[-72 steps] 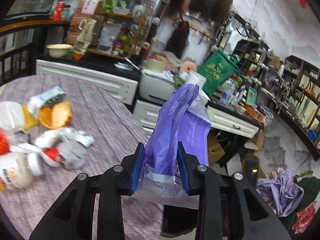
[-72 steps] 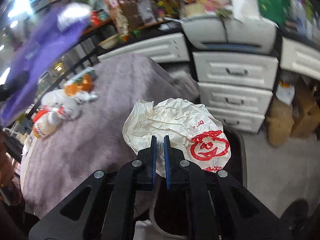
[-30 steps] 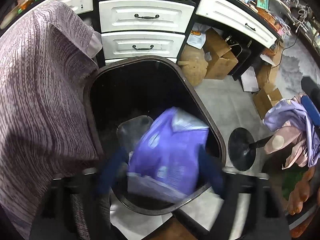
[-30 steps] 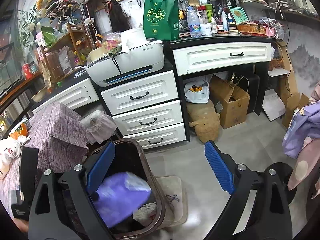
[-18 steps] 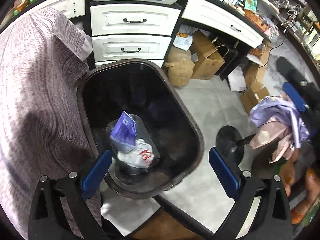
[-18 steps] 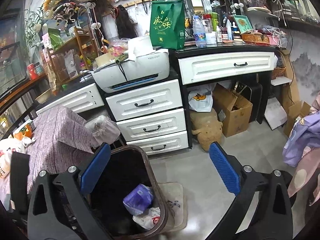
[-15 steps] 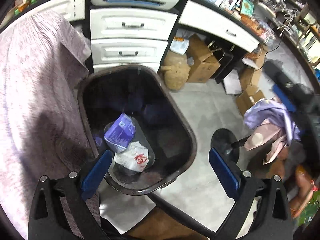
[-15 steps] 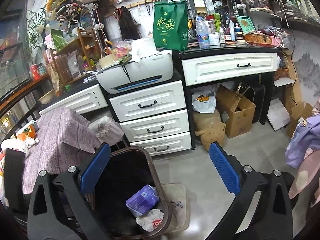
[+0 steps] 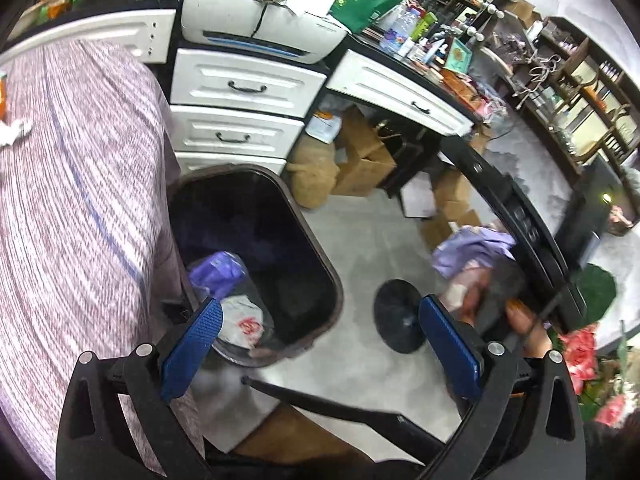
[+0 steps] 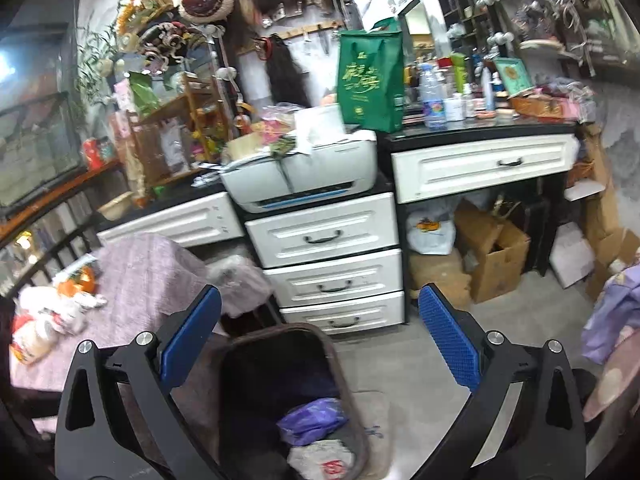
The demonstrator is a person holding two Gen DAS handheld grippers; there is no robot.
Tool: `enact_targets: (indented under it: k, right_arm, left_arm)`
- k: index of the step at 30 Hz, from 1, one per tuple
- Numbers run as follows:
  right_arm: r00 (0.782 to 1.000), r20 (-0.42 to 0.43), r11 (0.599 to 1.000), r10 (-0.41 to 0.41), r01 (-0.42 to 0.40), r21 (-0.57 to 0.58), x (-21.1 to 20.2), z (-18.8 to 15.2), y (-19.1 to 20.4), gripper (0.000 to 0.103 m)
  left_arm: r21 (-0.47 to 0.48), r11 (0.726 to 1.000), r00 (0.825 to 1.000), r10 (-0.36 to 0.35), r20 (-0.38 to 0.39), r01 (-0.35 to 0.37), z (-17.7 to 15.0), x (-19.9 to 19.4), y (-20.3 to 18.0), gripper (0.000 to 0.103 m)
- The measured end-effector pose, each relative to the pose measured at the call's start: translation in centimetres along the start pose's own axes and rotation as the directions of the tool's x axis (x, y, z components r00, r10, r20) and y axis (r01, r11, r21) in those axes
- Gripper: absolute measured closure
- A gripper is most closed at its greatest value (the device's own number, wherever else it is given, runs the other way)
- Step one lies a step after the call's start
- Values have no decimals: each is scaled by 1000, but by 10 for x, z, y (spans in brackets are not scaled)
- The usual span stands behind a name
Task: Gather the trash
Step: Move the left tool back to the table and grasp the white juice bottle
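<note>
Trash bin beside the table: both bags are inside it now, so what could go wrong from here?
The left gripper and right gripper stand open and empty, close together above the trash bin; swinging back to the table they could knock each other or catch the hanging cloth. More trash lies bunched on the table, so a wide grab may push pieces off the edge. The purple bag and white bag look settled.
</note>
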State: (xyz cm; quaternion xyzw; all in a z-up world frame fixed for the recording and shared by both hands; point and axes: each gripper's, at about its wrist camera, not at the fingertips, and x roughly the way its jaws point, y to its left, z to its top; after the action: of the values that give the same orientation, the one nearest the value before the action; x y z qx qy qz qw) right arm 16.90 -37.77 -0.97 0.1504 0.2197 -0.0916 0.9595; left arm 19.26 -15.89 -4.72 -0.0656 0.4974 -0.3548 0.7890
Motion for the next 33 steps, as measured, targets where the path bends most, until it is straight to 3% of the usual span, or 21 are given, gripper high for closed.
enact_targets:
  k: [4,6,9,14,18,26,28,31,33]
  right_arm:
    - [998,-15,998,59,-59,-27,3,3,22,6]
    - [994,-32,993,103,-105,-56,7,3,40,6]
    - [982,-70,977,178,-185,-106,15,3,68,6]
    - [935,-160,923,318,-344,-175,30,-3,125,6]
    - [886,-237,875,398,-444,-193,39,-10,162,6]
    - [814,-351,818,464,-545,-182,57,-21,209,6]
    - [809,-365,817,461,-548,-182,59,-25,215,6]
    - [810,-381,816,446,-543,-199,63,-29,221,6]
    - [810,-396,818,433,-538,-204,67,-31,224,6]
  left_arm:
    - [-3,1000,999,0,50,0,-8,-24,12,6]
    - [26,998,992,46,115,-50,-10,-40,18,6]
    - [74,983,969,152,193,-169,-10,-70,36,6]
    - [92,948,932,277,233,-305,-14,-106,75,6]
    - [143,892,887,385,255,-429,-17,-136,113,6]
    - [307,792,847,520,112,-528,-5,-160,189,6]
    - [347,766,831,551,80,-542,-4,-158,200,6]
    - [396,753,832,553,52,-525,-3,-156,211,7]
    - [447,722,816,577,32,-528,-3,-151,213,7]
